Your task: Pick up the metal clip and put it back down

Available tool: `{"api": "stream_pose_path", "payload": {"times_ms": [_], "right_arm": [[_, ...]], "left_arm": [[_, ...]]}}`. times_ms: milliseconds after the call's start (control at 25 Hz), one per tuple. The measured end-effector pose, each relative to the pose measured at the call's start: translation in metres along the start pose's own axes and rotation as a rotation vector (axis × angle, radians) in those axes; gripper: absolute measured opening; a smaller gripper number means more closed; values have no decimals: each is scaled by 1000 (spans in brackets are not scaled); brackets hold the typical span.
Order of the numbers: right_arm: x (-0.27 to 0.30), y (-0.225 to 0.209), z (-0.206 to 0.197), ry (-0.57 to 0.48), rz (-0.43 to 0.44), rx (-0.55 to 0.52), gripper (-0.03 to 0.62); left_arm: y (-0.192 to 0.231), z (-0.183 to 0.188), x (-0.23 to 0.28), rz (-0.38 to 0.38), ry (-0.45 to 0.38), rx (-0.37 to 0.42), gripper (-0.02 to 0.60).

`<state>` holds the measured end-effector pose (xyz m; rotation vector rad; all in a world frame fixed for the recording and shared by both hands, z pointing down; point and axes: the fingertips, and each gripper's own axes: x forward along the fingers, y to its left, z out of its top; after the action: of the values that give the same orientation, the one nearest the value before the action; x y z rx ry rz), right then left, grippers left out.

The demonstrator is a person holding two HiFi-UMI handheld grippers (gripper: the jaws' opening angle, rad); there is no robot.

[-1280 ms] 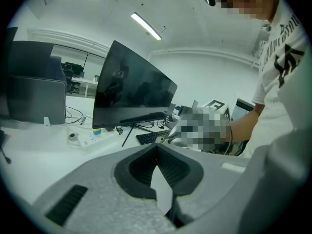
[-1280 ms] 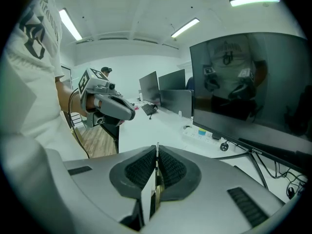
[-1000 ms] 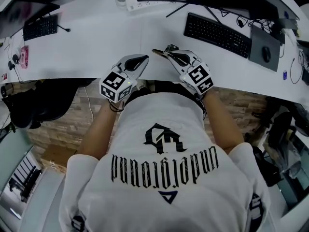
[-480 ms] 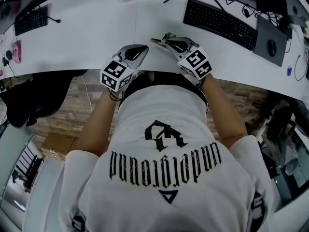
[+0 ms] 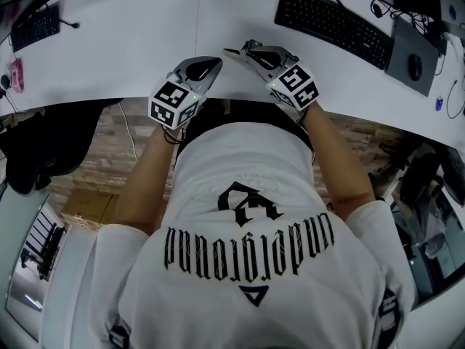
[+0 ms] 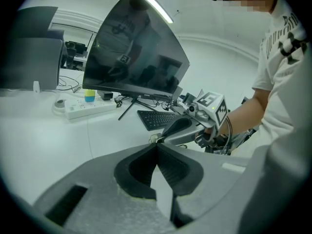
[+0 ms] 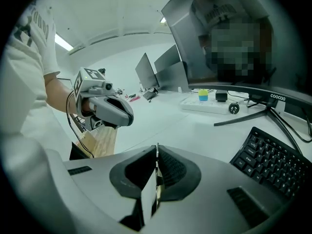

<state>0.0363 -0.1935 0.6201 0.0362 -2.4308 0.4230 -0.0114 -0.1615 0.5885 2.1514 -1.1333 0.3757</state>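
Note:
In the head view both grippers hover over the near edge of the white desk (image 5: 131,42). My right gripper (image 5: 248,48) is shut on the metal clip (image 5: 232,51), a thin dark piece that sticks out to the left of its tips. In the right gripper view the clip (image 7: 156,179) shows as a thin metal edge pinched between the dark pads. My left gripper (image 5: 216,63) sits just left of it, shut with nothing held; its pads meet in its own view (image 6: 157,147). That view also shows the right gripper (image 6: 157,140) with the clip's tip at its nose.
A black keyboard (image 5: 330,24) lies at the back right, with a mouse (image 5: 414,67) on a dark pad beyond it. A second keyboard (image 5: 33,27) sits far left. A monitor (image 6: 136,57) and a white power strip (image 6: 83,108) stand at the back of the desk.
The head view has shifted, so the desk and both grippers sit slightly higher in the frame. The right gripper stays shut on the clip; the left stays beside it.

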Motion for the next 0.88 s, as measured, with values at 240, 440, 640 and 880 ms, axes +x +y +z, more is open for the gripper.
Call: {"api": "stream_pose_path", "payload": {"times_ms": [240, 440, 640, 880], "right_arm": [[6, -5, -7, -32, 8, 41, 26], [10, -9, -17, -30, 11, 65, 25], [12, -15, -29, -14, 17, 74, 23], [12, -24, -32, -6, 30, 73, 25]], "left_arm": [[-2, -9, 10, -9, 16, -16, 12], [-3, -11, 15, -21, 26, -19, 12], [-5, -10, 22, -32, 38, -9, 12], [-5, -8, 33, -40, 41, -11, 12]]}}
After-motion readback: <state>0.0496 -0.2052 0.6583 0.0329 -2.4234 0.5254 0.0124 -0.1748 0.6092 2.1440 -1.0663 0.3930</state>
